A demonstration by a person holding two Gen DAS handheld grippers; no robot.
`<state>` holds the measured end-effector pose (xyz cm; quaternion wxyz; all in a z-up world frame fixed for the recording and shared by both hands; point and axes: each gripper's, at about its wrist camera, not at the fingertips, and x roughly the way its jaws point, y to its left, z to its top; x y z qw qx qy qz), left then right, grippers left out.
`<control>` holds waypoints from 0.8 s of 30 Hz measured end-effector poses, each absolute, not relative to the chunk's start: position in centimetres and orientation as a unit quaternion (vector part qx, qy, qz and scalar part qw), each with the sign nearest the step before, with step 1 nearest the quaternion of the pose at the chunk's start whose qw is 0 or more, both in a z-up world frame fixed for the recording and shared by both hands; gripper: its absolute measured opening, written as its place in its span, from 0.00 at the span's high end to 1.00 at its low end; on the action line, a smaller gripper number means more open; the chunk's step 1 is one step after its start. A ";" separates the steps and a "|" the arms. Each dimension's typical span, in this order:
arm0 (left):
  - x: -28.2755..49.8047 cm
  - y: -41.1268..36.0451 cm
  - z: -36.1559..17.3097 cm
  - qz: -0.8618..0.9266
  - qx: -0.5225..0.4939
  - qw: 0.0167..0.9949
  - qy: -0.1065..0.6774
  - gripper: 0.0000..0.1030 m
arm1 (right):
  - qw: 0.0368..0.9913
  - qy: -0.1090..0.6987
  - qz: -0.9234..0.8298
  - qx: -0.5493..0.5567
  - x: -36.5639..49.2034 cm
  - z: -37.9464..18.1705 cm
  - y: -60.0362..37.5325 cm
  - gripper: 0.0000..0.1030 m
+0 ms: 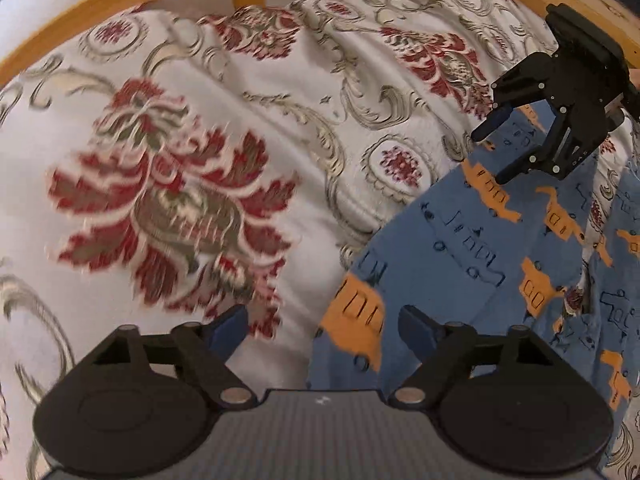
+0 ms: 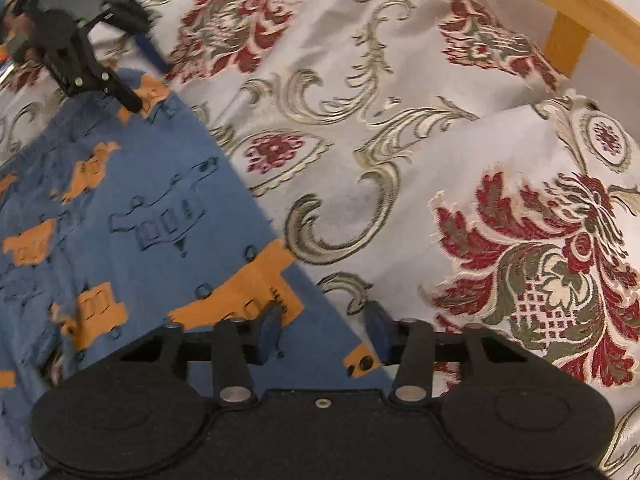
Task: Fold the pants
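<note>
Left wrist view: left tongs and right tongs gape wide over the pants, gripping nothing

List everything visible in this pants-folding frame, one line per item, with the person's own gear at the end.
pants: one, blue with orange and outlined vehicle prints, spread flat on the bedspread.
bedspread: one, cream with red flowers and olive scrolls, covering the bed under the pants.
bed frame: one, light wood, rail and slats along the far edge.
left gripper: one, black with blue fingertips, open, over the pants' edge.
right gripper: one, black with blue fingertips, open, over another edge of the pants.
</note>
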<state>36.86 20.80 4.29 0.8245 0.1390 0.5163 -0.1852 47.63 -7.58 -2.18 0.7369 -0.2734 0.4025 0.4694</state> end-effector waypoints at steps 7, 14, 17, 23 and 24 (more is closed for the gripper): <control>35.7 20.5 3.4 -0.160 0.159 0.816 0.532 0.79 | 0.747 0.382 0.460 -0.291 46.5 -2.3 -7.9 1.00; 34.2 19.0 3.8 -0.117 0.180 0.834 0.509 0.93 | 0.789 0.341 0.431 -0.276 44.4 -1.0 -8.8 1.00; 32.8 18.4 4.4 -0.101 0.198 0.848 0.482 0.95 | 0.812 0.308 0.415 -0.272 42.3 0.1 -9.6 1.00; 28.9 17.1 5.5 -0.063 0.232 0.875 0.420 0.97 | 0.853 0.236 0.385 -0.262 36.1 2.7 -12.2 1.00; 28.1 16.8 5.7 -0.058 0.237 0.879 0.409 0.97 | 0.857 0.225 0.382 -0.262 35.0 3.1 -12.6 1.00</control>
